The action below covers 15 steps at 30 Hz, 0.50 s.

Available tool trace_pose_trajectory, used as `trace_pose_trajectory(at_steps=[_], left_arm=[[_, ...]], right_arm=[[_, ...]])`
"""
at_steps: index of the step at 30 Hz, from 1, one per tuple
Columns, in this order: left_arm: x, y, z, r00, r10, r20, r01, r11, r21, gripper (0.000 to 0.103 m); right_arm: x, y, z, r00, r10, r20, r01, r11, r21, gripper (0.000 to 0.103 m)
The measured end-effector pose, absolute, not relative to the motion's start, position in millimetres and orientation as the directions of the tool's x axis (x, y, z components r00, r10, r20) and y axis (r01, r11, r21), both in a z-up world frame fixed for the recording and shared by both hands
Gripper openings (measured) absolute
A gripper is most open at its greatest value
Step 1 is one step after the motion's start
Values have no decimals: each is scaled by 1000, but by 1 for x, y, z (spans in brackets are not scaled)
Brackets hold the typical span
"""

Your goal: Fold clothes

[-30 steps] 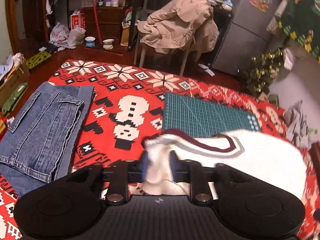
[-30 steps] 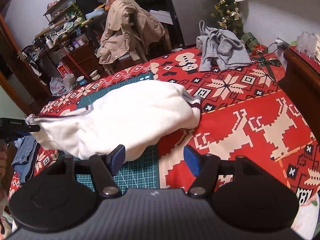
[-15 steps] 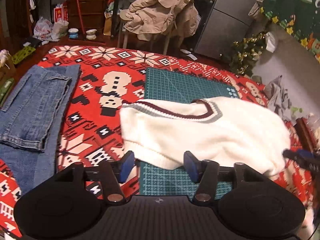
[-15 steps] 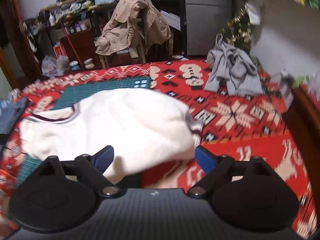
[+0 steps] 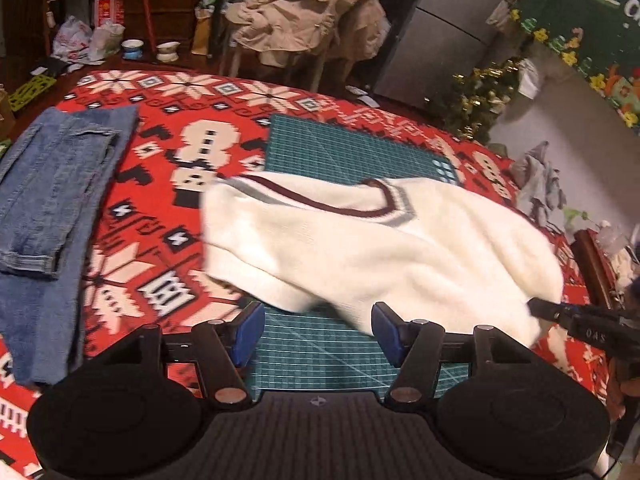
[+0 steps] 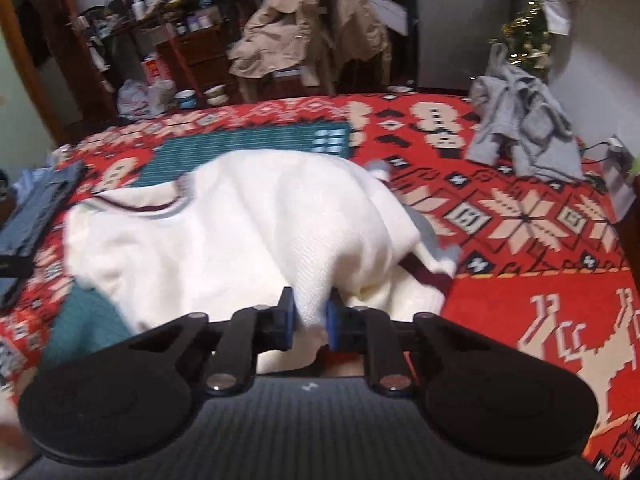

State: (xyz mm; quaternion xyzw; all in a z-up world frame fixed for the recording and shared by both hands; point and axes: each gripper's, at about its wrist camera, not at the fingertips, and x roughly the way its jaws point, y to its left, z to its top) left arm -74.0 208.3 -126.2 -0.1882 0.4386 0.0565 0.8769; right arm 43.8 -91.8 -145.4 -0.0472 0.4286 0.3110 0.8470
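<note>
White sweater [image 5: 384, 256] lies crumpled on green mat [image 5: 352, 152] w/ red blanket [image 5: 152, 216] under. Right hand-held gripper [image 6: 310, 314] just closed, pinching its edge; left hand-held gripper [image 5: 318, 328] spread, nothing between.

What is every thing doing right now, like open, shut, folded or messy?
Left gripper: open, holding nothing.
Right gripper: just closed, pinching the sweater.
White sweater: rumpled, lying partly on the green mat.
Jeans: laid flat on the red blanket.
Grey top: crumpled in a heap.
Beige coat: draped over a chair.
</note>
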Motion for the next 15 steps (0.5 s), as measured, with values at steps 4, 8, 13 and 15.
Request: trace_pose_trajectory(at_steps=[4, 8, 13, 15], left_arm=[[-68, 194, -126, 610, -98, -787, -213, 936, -281, 59], [-64, 186, -129, 603, -123, -788, -184, 940, -287, 62], [-62, 180, -142, 563, -157, -812, -169, 939, -299, 67], [-61, 176, -150, 540, -162, -826, -166, 942, -293, 67]], right_arm=[[9, -74, -129, 379, 560, -737, -628, 741, 240, 15], [-21, -54, -119, 284, 640, -714, -667, 667, 333, 14], [-45, -39, -120, 222, 660, -718, -710, 614, 345, 18], [-43, -43, -119, 225, 653, -723, -697, 626, 349, 19]])
